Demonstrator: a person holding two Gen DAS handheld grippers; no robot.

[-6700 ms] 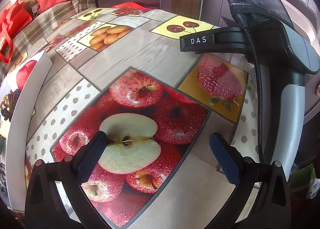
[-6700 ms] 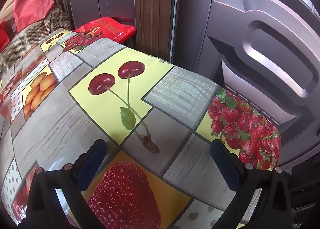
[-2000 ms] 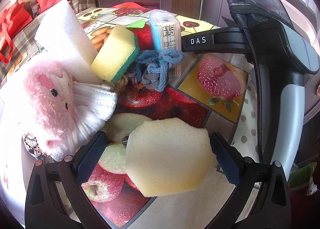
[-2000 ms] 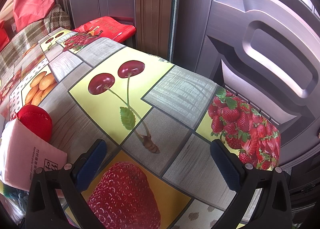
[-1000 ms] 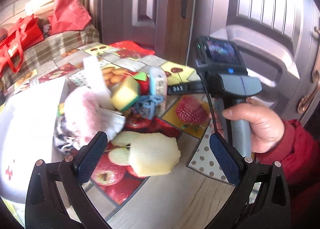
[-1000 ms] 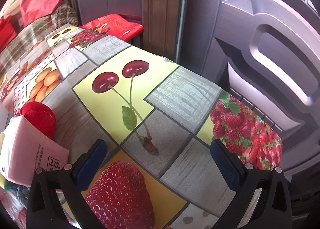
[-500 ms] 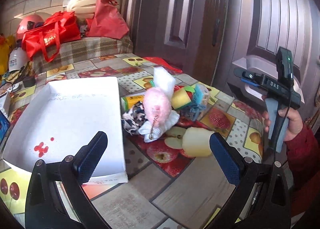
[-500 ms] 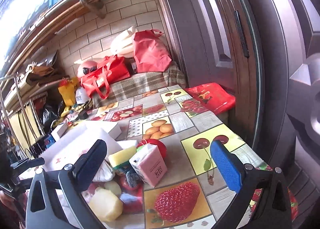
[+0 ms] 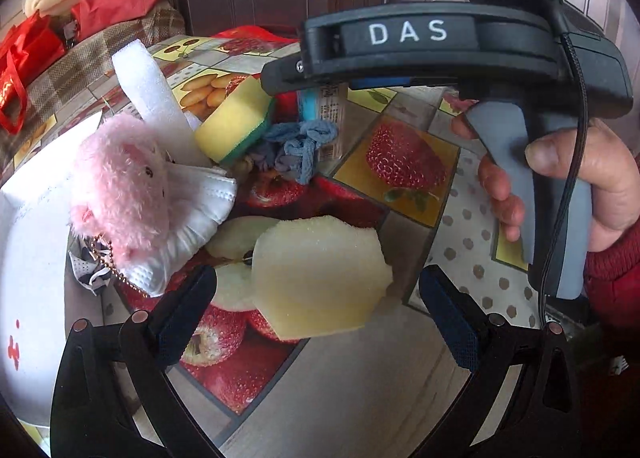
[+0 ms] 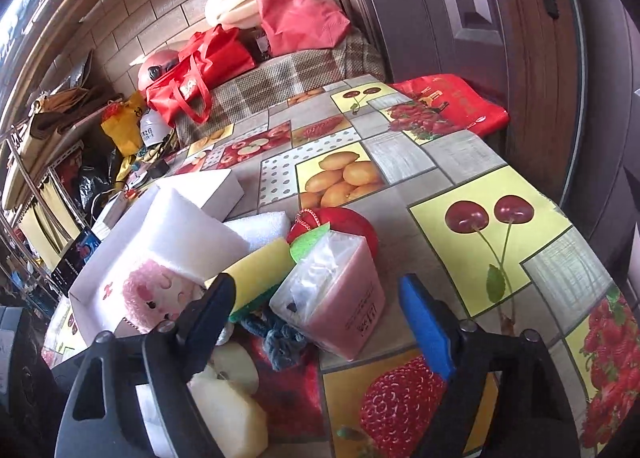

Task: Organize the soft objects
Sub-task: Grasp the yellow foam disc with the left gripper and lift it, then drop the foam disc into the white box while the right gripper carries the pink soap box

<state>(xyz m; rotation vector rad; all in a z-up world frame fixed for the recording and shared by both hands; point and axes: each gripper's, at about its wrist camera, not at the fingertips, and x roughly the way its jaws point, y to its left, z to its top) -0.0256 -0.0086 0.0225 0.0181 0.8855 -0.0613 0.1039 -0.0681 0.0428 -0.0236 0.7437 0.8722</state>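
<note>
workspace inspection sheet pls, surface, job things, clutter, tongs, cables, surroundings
surface: table under a fruit-print cloth.
job's things: pale foam piece, pink plush, yellow-green sponge, white foam block, blue-grey cord, pink tissue pack, heaped beside an open white box.
clutter: red ball behind the pack.
tongs: left tongs closing, foam piece between, untouched; right tongs closing, tissue pack between, untouched.
cables: black cable down the right handle.
surroundings: red bags, brick wall, dark door.

Right gripper (image 10: 320,314) closing around pink tissue pack (image 10: 340,306), pads clear
</note>
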